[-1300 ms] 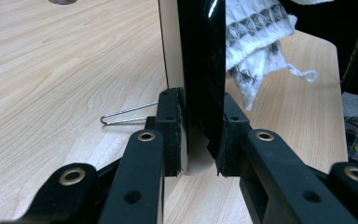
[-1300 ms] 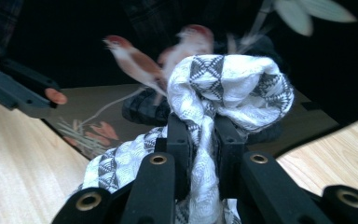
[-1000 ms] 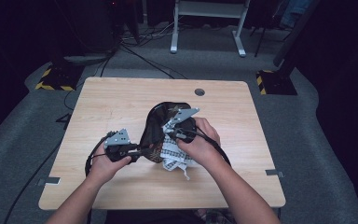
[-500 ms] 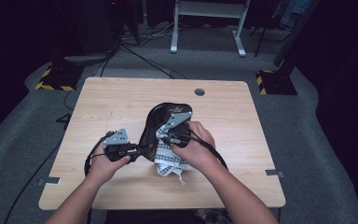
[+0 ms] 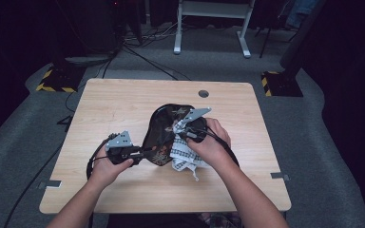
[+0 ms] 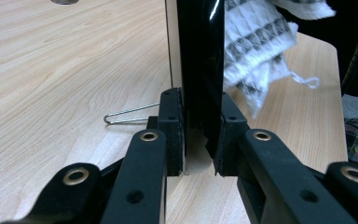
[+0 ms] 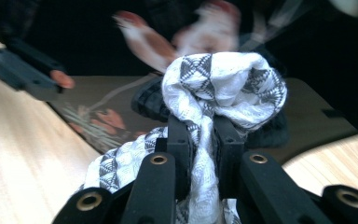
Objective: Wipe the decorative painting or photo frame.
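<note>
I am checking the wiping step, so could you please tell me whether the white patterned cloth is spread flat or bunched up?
Bunched up: the cloth is a crumpled wad pinched in the right gripper over the black tray.

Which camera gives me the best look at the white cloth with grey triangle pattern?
The right gripper view: the white patterned cloth sits bunched, close and sharp, pinched in the right claw. The high view shows it small beside the hand; the left gripper view catches one hanging edge.
</note>
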`<action>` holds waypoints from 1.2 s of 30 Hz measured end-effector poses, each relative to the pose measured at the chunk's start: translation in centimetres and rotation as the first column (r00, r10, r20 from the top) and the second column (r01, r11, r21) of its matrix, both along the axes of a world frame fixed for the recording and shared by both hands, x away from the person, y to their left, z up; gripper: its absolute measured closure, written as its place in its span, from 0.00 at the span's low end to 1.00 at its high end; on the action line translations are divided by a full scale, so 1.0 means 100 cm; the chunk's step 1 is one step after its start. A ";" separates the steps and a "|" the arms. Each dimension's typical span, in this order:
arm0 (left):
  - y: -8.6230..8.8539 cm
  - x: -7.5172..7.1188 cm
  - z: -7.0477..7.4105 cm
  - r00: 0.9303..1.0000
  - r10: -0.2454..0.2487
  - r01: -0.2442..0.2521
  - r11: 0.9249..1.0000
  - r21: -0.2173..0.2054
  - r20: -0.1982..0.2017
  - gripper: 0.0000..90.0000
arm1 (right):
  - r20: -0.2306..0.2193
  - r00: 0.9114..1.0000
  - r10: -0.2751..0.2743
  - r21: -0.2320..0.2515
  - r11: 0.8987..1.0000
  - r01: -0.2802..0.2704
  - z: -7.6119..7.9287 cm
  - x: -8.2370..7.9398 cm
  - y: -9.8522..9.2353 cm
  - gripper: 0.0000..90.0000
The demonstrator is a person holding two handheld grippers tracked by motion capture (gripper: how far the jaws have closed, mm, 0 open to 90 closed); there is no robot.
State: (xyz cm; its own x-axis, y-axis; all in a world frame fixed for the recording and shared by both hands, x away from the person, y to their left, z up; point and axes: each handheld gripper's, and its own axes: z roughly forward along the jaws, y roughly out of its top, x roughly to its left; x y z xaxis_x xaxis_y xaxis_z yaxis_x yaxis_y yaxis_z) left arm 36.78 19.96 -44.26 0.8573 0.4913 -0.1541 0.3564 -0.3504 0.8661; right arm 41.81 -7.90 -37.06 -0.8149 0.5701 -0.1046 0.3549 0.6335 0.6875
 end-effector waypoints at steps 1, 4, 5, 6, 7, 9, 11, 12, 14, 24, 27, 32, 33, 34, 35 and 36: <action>0.000 0.000 0.000 1.000 -0.001 0.001 1.000 -0.001 -0.001 0.85 | 0.000 1.000 -0.009 0.001 1.000 0.009 0.000 0.001 -0.002 0.90; 0.000 0.000 0.000 1.000 -0.001 0.001 1.000 -0.001 -0.002 0.85 | -0.002 0.999 -0.037 0.003 0.999 0.037 0.000 0.006 -0.009 0.90; 0.000 0.000 0.000 1.000 -0.001 0.001 1.000 0.000 -0.002 0.85 | -0.002 0.999 -0.042 0.003 0.999 0.042 0.000 0.007 -0.011 0.90; 0.000 0.000 0.000 1.000 -0.001 0.001 1.000 0.000 -0.001 0.85 | -0.001 0.999 -0.050 0.001 0.999 0.050 0.000 0.008 -0.013 0.90; 0.000 0.000 0.000 1.000 -0.002 0.002 1.000 0.000 -0.002 0.85 | 0.002 0.998 -0.057 -0.001 0.998 0.057 -0.001 0.009 -0.015 0.90; 0.000 0.000 0.000 1.000 -0.002 0.002 1.000 0.000 -0.002 0.85 | 0.001 0.997 -0.073 -0.003 0.997 0.073 0.000 0.012 -0.019 0.90; 0.000 0.000 0.000 1.000 -0.002 0.002 1.000 -0.002 -0.002 0.85 | 0.002 0.996 -0.088 -0.003 0.996 0.088 -0.001 0.014 -0.023 0.90; 0.000 0.000 0.000 1.000 -0.001 0.001 1.000 -0.004 -0.003 0.85 | 0.003 0.995 -0.095 -0.003 0.995 0.095 -0.001 0.016 -0.024 0.90; -0.001 0.000 0.000 1.000 -0.001 0.001 1.000 -0.004 -0.003 0.85 | 0.002 0.994 -0.105 0.000 0.994 0.105 -0.001 0.018 -0.028 0.90; -0.001 0.000 0.000 1.000 -0.004 0.004 1.000 0.001 -0.002 0.85 | 0.014 0.995 -0.103 -0.011 0.995 0.103 -0.002 0.016 -0.025 0.90; -0.001 0.000 0.000 1.000 -0.002 0.002 1.000 0.001 -0.003 0.85 | 0.013 0.997 -0.071 -0.017 0.997 0.072 -0.003 0.011 -0.017 0.90; -0.001 0.000 0.000 1.000 -0.004 0.004 1.000 0.004 -0.002 0.85 | 0.020 0.999 -0.027 -0.031 0.999 0.028 -0.004 0.002 -0.003 0.90; -0.001 0.000 0.000 1.000 -0.002 0.002 1.000 0.001 -0.005 0.85 | 0.017 1.000 -0.021 -0.034 0.999 0.022 -0.004 0.000 -0.001 0.90; -0.001 0.000 0.000 1.000 -0.002 0.002 1.000 0.001 -0.005 0.85 | 0.019 1.000 -0.014 -0.035 0.999 0.015 -0.004 -0.001 0.001 0.90; -0.001 0.000 0.000 1.000 -0.001 0.001 1.000 0.001 -0.005 0.85 | 0.020 1.000 -0.006 -0.038 0.999 0.006 -0.005 -0.003 0.004 0.90; -0.002 0.000 0.000 1.000 0.000 0.000 1.000 0.002 -0.005 0.85 | 0.019 1.000 0.004 -0.040 0.999 -0.003 -0.005 -0.005 0.006 0.90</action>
State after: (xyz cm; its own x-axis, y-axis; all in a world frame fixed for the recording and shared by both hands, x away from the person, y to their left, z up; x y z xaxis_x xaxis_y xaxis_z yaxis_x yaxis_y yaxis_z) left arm 36.73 19.81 -44.24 0.8567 0.4913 -0.1572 0.3604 -0.3519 0.8639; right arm 41.34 -7.28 -37.57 -0.8145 0.5623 -0.1425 0.3399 0.6616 0.6683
